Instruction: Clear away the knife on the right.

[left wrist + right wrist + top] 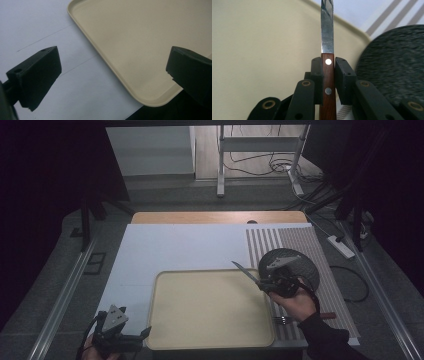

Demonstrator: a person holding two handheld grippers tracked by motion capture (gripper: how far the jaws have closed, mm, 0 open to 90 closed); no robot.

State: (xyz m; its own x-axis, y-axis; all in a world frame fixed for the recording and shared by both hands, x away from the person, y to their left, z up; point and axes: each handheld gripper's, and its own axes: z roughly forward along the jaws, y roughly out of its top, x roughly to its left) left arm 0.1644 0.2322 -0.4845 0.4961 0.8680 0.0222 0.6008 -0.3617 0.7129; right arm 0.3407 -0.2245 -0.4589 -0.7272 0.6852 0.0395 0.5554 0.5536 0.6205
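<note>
Right gripper view: right gripper (328,75) squeezed tight on knife (327,45), pads on the wooden handle.
Knife place: up in the air, tip over the far right corner of the tray (165,285), beside the dark plate (302,265).
Knife feel: likely light, stiff, sharp; smooth handle, maybe slippery.
Best hold: handle, never the blade.
Left gripper (112,75): wide apart, holding nothing, by the tray's near left corner.
Fork (284,320): maybe a fork; too dim to tell.
</note>
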